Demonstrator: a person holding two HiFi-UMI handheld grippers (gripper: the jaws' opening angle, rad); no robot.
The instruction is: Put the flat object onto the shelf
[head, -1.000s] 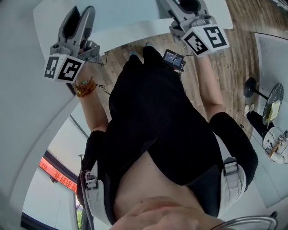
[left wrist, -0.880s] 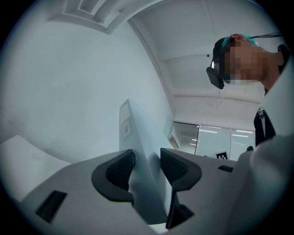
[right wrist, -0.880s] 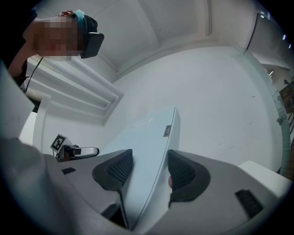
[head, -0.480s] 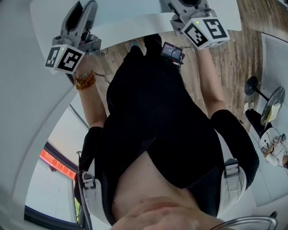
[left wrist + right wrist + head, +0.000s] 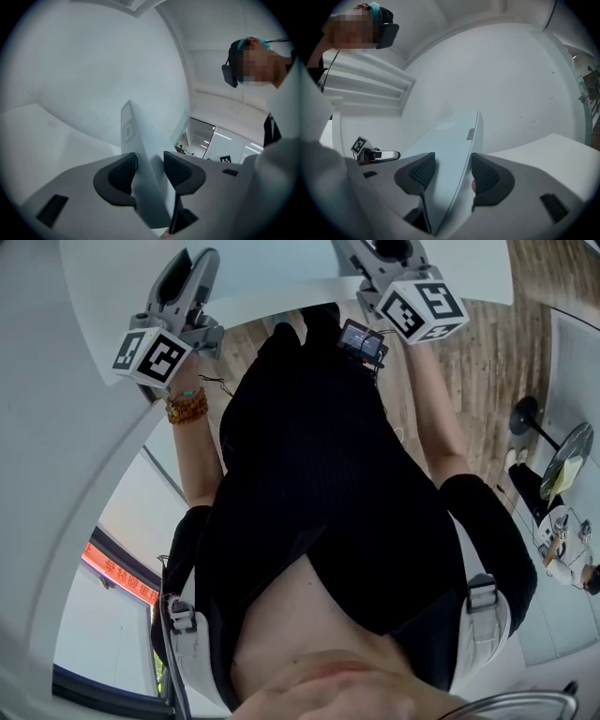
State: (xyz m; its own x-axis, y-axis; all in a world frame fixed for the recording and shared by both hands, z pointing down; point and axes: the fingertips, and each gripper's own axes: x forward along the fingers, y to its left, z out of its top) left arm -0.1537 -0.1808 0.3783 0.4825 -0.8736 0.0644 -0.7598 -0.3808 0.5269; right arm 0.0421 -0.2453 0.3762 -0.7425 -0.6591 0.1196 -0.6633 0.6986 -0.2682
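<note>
Both arms stretch forward from the person's body, a bead bracelet (image 5: 187, 406) on the left wrist. The left gripper (image 5: 150, 167) and right gripper (image 5: 453, 171) each pinch an edge of the flat white board (image 5: 281, 263), held up between them.

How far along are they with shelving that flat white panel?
Done: the flat panel is picked up. In hand: the left gripper and right gripper each have jaws clamped on it. Left: setting it on the shelf, which I cannot make out here, then releasing.
</note>
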